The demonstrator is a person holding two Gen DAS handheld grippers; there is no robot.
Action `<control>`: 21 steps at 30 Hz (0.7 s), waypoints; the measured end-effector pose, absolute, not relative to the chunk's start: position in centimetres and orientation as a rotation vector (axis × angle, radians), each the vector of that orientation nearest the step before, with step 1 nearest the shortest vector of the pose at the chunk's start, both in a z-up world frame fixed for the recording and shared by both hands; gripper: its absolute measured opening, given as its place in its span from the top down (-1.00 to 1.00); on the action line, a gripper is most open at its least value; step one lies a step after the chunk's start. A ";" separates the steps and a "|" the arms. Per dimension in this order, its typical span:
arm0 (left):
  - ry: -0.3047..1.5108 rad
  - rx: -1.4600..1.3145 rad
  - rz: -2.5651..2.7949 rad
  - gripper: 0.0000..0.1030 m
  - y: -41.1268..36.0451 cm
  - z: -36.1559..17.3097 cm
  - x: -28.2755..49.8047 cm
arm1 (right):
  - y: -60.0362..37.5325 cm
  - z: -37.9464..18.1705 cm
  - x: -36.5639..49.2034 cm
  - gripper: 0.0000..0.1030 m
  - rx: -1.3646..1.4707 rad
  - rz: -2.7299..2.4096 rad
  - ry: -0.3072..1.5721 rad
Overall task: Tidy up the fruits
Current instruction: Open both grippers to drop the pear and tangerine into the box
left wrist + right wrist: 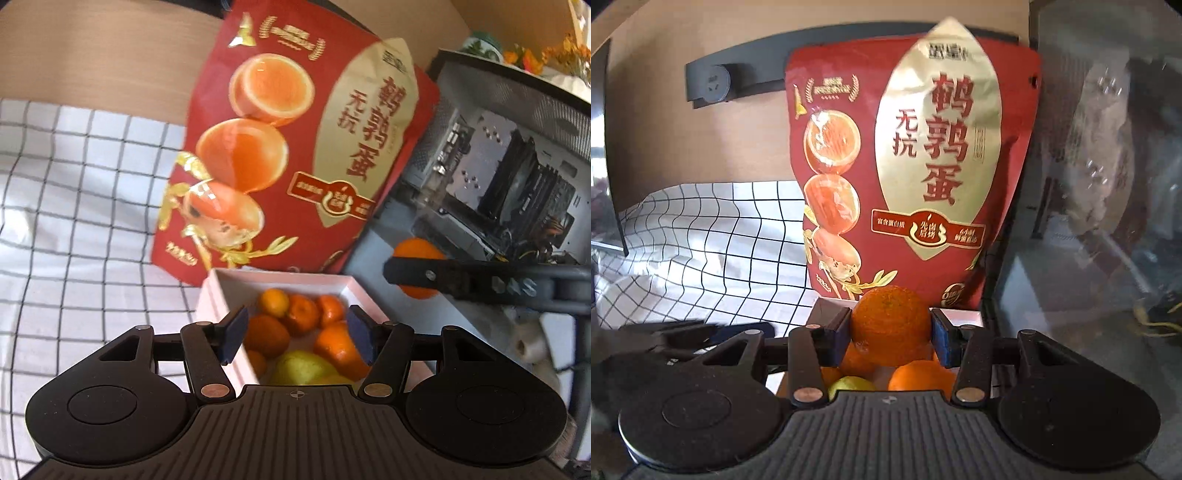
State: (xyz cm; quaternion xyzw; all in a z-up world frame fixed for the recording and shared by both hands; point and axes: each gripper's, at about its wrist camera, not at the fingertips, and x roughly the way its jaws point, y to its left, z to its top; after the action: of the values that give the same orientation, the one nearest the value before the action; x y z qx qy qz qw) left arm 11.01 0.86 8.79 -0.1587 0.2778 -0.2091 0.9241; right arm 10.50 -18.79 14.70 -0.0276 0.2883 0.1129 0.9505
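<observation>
seven oranges (303,314), one pear (301,367), one bag (295,147)

The left gripper (295,334) hangs with its jaws spread wide, both blue pads (233,338) bare and nothing between them. Ahead of it and off to its right, the right gripper (891,336) is held level, its two fingers pressed against opposite sides of an orange (891,325), which sits squarely between the pads.

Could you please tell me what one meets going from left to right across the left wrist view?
White cloth with a black grid → red and gold foil snack bag → round orange fruit clamped in the right hand-held gripper → open grey metal computer case.
</observation>
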 end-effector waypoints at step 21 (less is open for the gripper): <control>0.498 -0.256 -0.206 -0.25 6.7 7.2 7.3 | -15.3 10.8 16.4 -0.14 0.097 0.282 0.684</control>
State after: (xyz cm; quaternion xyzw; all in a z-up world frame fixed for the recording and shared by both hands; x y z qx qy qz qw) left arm 7.33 6.68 7.18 -0.1263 0.2451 -0.1016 0.9558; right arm 16.39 -15.27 10.81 0.0474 0.3341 0.1378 0.9312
